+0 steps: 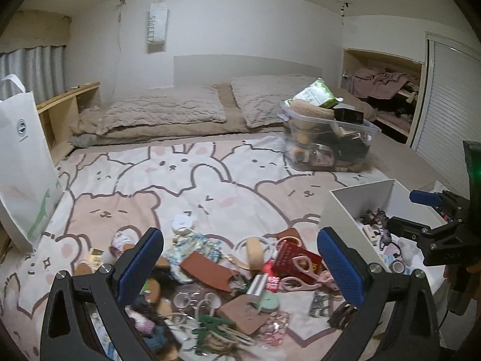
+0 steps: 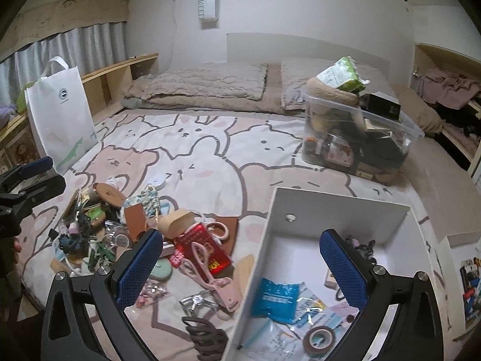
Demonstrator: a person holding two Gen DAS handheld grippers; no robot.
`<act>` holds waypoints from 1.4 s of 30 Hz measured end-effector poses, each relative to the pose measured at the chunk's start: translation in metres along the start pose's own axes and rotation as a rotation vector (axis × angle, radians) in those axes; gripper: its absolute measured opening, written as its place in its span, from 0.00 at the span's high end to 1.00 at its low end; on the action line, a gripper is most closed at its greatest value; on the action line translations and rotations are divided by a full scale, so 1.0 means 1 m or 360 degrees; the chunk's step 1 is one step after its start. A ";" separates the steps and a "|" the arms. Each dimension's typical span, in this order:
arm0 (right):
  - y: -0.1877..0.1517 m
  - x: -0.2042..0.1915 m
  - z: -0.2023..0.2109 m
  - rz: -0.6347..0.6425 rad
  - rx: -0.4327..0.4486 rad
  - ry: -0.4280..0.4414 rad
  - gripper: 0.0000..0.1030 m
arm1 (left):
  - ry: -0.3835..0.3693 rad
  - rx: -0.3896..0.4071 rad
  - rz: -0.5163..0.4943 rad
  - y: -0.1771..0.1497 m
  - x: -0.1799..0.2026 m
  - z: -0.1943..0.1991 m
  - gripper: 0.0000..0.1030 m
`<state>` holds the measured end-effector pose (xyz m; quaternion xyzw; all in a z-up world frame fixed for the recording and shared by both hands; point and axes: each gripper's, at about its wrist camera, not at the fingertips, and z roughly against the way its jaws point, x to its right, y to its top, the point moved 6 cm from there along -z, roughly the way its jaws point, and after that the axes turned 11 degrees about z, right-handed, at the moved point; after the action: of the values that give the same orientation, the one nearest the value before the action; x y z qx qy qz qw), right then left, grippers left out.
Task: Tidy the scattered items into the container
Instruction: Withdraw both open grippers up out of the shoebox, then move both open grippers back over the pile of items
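Observation:
A pile of small items lies on the bear-print bedspread: a red packet [image 1: 296,257] [image 2: 206,248], pink scissors-like tool [image 1: 303,281] [image 2: 210,273], brown leather tags [image 1: 209,270], rings and clips. The white box [image 2: 339,204] [image 1: 360,194] stands to the right of the pile and holds a blue packet [image 2: 278,297], a tape roll [image 2: 320,338] and small items. My left gripper [image 1: 240,258] is open and empty above the pile. My right gripper [image 2: 240,261] is open and empty, over the box's left wall; it also shows in the left wrist view [image 1: 418,213].
A clear plastic bin [image 1: 327,138] [image 2: 360,132] full of things stands further back on the bed. A white tote bag [image 1: 24,162] [image 2: 60,117] stands at the left edge. Pillows [image 1: 162,111] lie at the head. A dark hair claw [image 2: 207,335] lies near the box.

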<state>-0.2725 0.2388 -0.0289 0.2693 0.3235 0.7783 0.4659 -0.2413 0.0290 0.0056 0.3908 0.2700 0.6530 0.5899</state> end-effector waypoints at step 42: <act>0.013 -0.110 -0.030 0.0332 -0.0043 0.0188 0.00 | 0.0106 -0.0051 0.0117 -0.026 -0.105 0.032 0.00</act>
<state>-0.2548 0.1281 -0.0512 0.2487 0.3101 0.8414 0.3661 -0.2002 -0.0733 -0.0179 0.3692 0.2645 0.6911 0.5622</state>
